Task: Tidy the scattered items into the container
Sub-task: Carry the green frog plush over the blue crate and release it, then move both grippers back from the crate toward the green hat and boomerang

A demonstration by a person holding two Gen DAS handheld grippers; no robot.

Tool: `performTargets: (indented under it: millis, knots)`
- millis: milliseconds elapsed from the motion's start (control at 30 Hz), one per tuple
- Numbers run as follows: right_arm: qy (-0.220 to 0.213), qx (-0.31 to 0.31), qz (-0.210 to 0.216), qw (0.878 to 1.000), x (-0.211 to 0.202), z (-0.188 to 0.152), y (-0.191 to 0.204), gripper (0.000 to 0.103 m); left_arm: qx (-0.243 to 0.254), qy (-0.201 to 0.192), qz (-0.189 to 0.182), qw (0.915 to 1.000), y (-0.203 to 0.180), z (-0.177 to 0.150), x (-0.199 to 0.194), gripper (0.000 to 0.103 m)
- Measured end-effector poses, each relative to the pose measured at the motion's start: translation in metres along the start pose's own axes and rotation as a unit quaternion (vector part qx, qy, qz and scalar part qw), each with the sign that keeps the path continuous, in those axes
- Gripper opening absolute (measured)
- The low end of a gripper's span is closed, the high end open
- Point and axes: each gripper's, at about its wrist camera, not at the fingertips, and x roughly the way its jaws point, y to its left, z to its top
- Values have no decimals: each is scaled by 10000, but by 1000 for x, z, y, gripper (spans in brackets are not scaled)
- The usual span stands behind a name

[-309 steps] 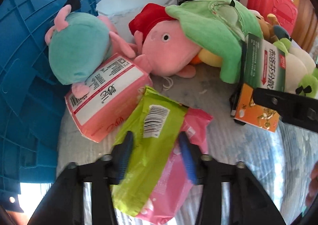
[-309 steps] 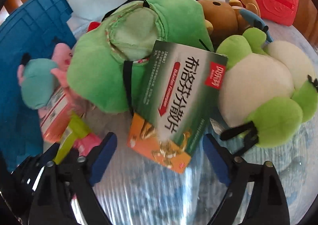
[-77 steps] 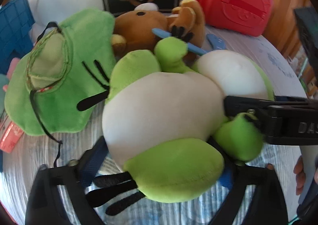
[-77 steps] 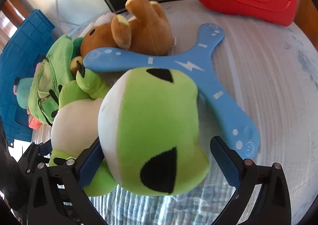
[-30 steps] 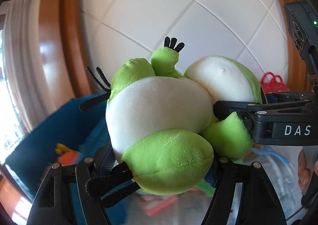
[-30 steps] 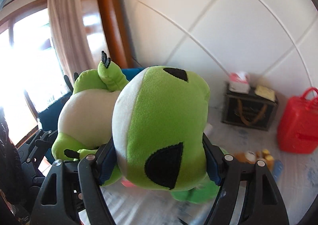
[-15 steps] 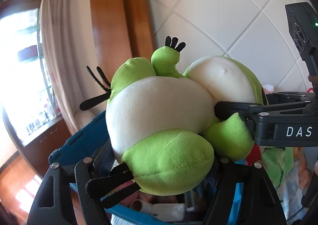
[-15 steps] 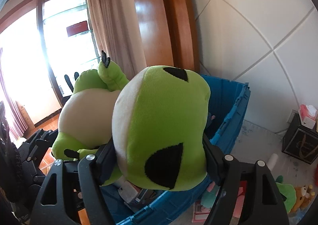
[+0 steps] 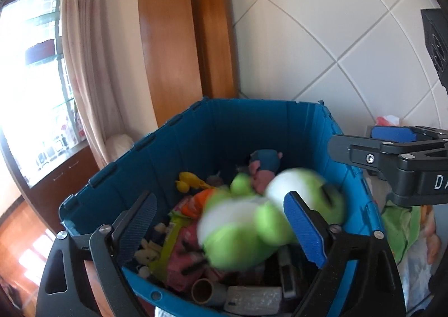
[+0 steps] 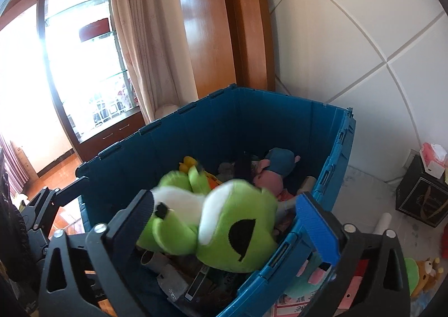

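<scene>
Starting at the left of the left wrist view, a bright window and a pale curtain (image 9: pixel 84 64) are filling the upper left, with a wooden door frame (image 9: pixel 179 36) standing beside them. Below centre, the blue crate (image 9: pixel 252 120) is sitting open, already crowded with packets, a cardboard tube and small toys. The left claw (image 9: pixel 221 224) is hanging above its near rim with jaws spread wide and nothing between them. The green frog plush (image 9: pixel 252 233) is showing as a motion-blurred smear inside the crate, just past the claw — it appears to be dropping onto the pile. At the right edge, the right claw (image 9: pixel 392 148) is reaching in side-on.

In the right wrist view the right claw (image 10: pixel 232 219) is likewise gaping, its pads apart from the frog plush (image 10: pixel 224 227), which is lying over the crate's (image 10: pixel 280 109) contents by the near wall.

The step in hand looks like the release of the plush into the container. The next move probably calls for swinging both claws back to the items waiting at the lower right, where a brown bear toy (image 10: pixel 427 275) and pink packets are peeking out.

The crate's floor is hidden under the heap, the plush's outline is too blurred to tell whether it is resting yet, and the leftover items are cut off by the frame edge.
</scene>
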Motion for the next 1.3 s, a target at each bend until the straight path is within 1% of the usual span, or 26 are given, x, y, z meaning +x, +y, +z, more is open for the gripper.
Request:
performTargets:
  millis: [100,233,333,400,467,600,667,800,900,1067,1200,1300]
  knots:
    - [-7,-2,-76,10000,-2,-1,3,103,-79,-24,-1,10000,1,-1,-1,101]
    - [-34,-18,-232,9997,-9,-4,8,103,-163,-63,-20,9998,5,-2,-7,102]
    - [-49,-134,-408,9991,-20,-8,13,103,-291,16,-69,9996,9,-3,-8,102]
    - [-129,-143,-483,9986,-33,-14,12,103,-390,11,-10,9992,12,-3,-9,102]
    - [-249,-71,-584,9980,-50,-20,5,103,-430,-73,53,9990,9,-4,-15,102]
    - [-383,69,-877,9954,-92,-42,-15,103,-504,-271,-68,9983,-3,-8,-37,102]
    - [-412,114,-1043,9936,-115,-57,-26,103,-575,-349,-214,9975,-13,-10,-51,102]
    - [-395,263,-1371,9894,-156,-90,-48,103,-565,-385,-641,9956,-39,-18,-79,102]
    - [-357,418,-1581,9859,-181,-114,-64,103,-516,-284,-699,9958,-65,-26,-96,102]
    - [-249,848,-1856,9786,-215,-156,-102,103,39,-271,-1085,9937,-128,-47,-122,102]
    - [-44,1263,-2067,9702,-227,-189,-134,103,293,25,-1497,9883,-172,-61,-116,102]
    - [91,1486,-2263,9626,-231,-207,-154,103,565,273,-1572,9856,-202,-72,-99,102]
